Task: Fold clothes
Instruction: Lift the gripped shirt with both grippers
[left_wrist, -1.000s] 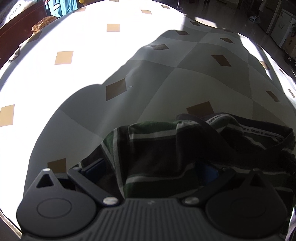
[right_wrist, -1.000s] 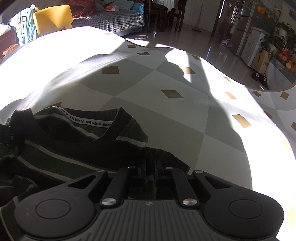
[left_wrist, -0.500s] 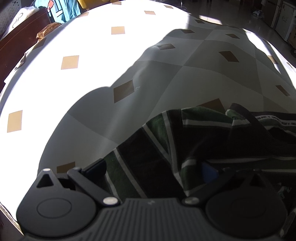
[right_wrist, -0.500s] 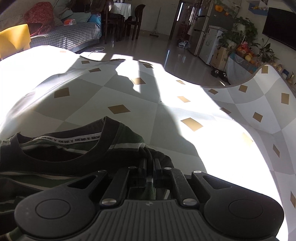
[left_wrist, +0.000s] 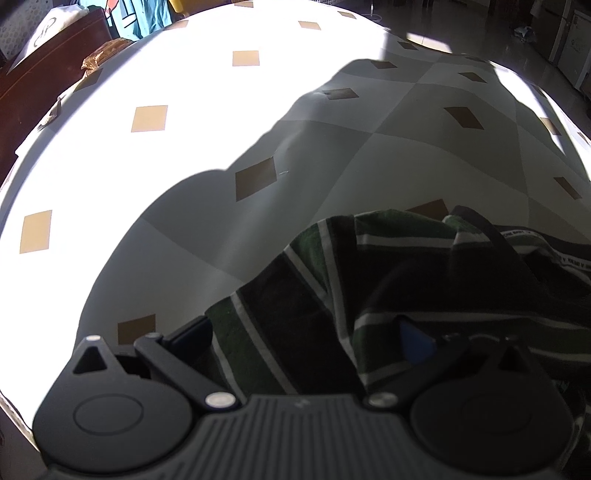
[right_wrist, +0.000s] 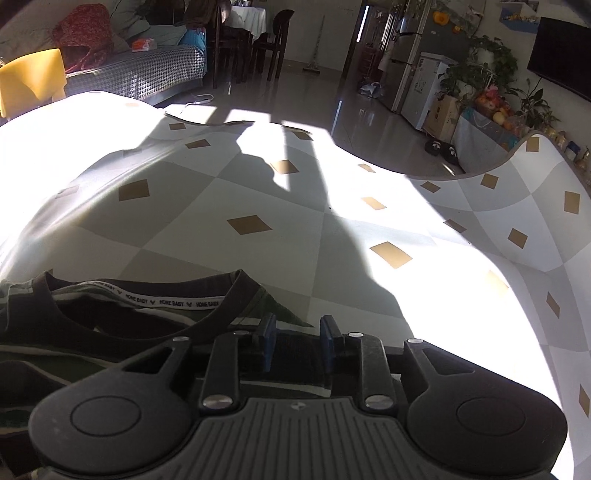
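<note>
Green striped shirt (left_wrist: 388, 295) lies bunched on the checked table cover (left_wrist: 332, 147), filling the wide-open left gripper (left_wrist: 306, 332). The right gripper (right_wrist: 295, 345) is partly open over its shoulder. A yellow chair (right_wrist: 31, 83) stands far behind.

A table covering (right_wrist: 236, 206) of pale grey-and-white checks with small tan diamonds fills both views, cut by hard sunlight and deep shadow. Beyond it in the right wrist view lie a glossy floor (right_wrist: 310, 96), a houndstooth-covered sofa (right_wrist: 140, 77), a yellow chair (right_wrist: 31, 83), dark dining chairs (right_wrist: 273, 40), a fridge (right_wrist: 410, 59), a dark wall-mounted television (right_wrist: 561, 70) and potted plants (right_wrist: 480, 70) above a fruit bowl (right_wrist: 495, 107). In the left wrist view a dark wooden cabinet (left_wrist: 48, 85) stands beside the table.
</note>
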